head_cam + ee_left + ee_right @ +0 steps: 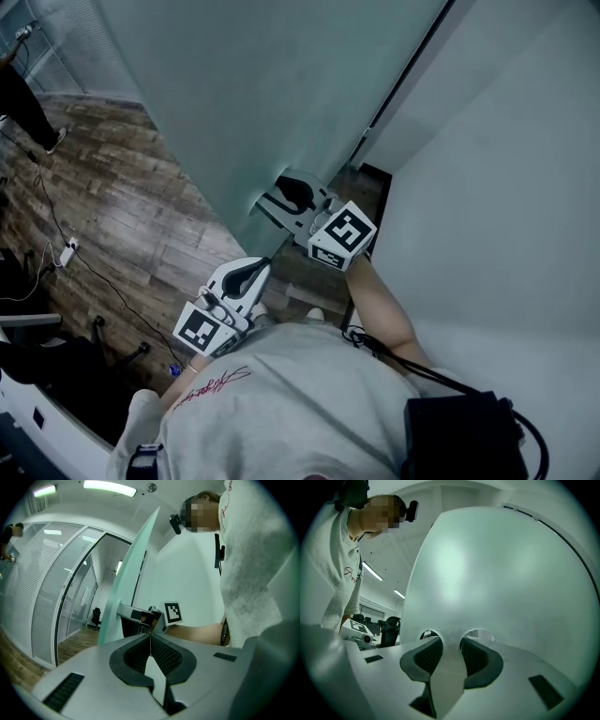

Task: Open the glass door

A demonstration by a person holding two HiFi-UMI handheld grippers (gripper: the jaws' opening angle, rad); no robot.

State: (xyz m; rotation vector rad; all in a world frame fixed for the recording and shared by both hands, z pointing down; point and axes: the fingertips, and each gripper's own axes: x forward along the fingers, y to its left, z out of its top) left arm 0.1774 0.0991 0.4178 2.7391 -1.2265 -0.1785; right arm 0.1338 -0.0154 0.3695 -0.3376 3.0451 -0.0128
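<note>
The glass door (234, 103), a frosted pane filling the upper centre of the head view, is being shown standing at an angle to the white wall (506, 187) at right. It is hinged by the dark frame (412, 66) at upper right, w/ its free vertical edge ending near frame centre. That edge is being clamped by the right gripper (292, 201). In the right gripper view the pale glass is being pinched between both dark pads, the jaws fairly wide because of the pane's thickness. The gripper is being held level so the grip sits square on the edge, prob. the only purchase available, since no handle is being seen. The left gripper (246, 274), lower and nearer the person at centre-left, is being carried idle, jaws closed tip to tip on nothing. It is apart from the door, apparently being parked clear of the swing path over the wood floor (122, 206). The step in hand is being judged as swinging the door open, approx. midway. Slip of the pads off the smooth glass is being judged the main risk.
</note>
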